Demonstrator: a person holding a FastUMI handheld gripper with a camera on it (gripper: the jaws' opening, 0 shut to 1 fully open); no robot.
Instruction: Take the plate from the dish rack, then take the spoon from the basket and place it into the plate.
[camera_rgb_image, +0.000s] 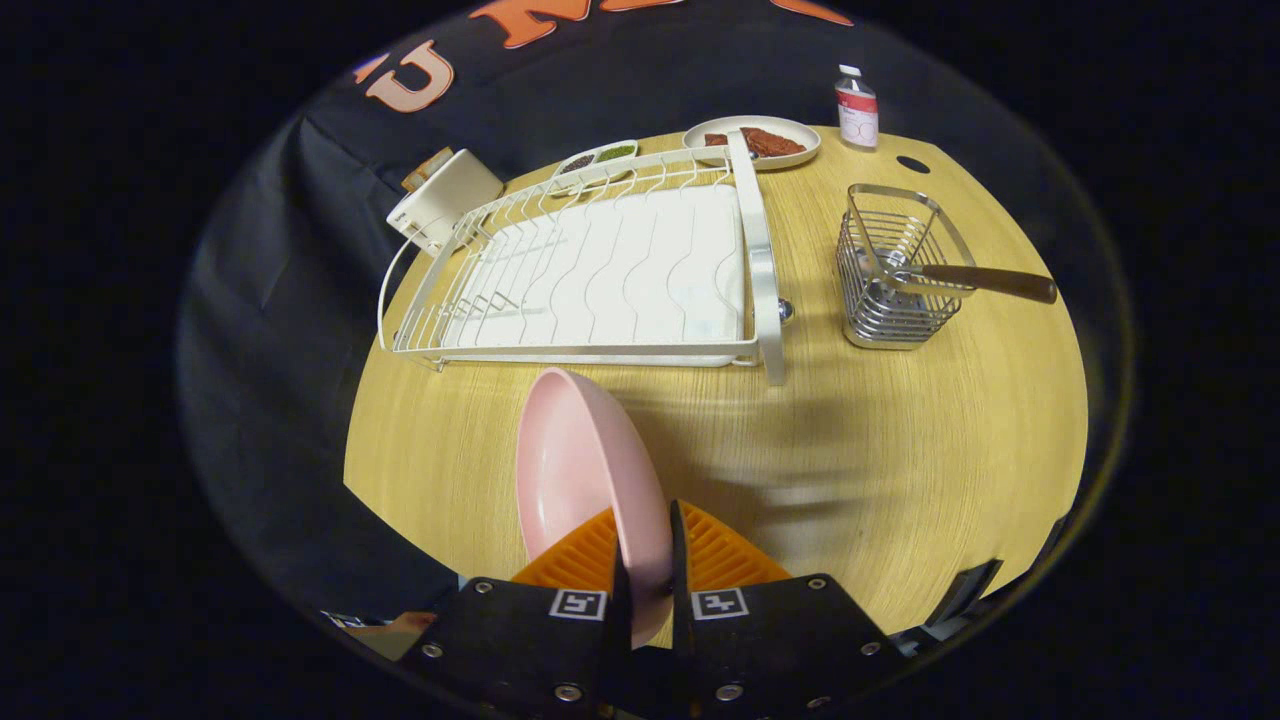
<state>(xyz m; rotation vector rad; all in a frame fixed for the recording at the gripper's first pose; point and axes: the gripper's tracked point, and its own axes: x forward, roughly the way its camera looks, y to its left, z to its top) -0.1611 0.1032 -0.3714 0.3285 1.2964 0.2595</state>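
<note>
The plate (585, 480) was found clamped on edge between the two fingers of the gripper (648, 560), both fingers pressed on its rim, one on each face. It was held upright, above the wooden table (900, 450), just in front of the dish rack (600, 270) and apart from it. No dish was seen left in the rack's slots.

Step one was judged done: plate out of the rack. It was not yet set down; whether its lower rim touched the table could not be told, as it was hidden by the fingers.

The spoon (960, 277) was seen in the wire basket (895, 270), to the right of the rack, wooden handle laid over the basket's rim and pointed away from the rack. It was untouched.

Left to do, as judged: plate to be laid flat on the bare table in front of the rack, grip released, spoon taken from the basket and placed into the plate. Roughly a third of the task was reckoned complete.

Beyond the rack a dish of reddish food (755, 140), a small divided tray (597, 158) and a bottle (856, 108) were noted, well clear of the working area.
</note>
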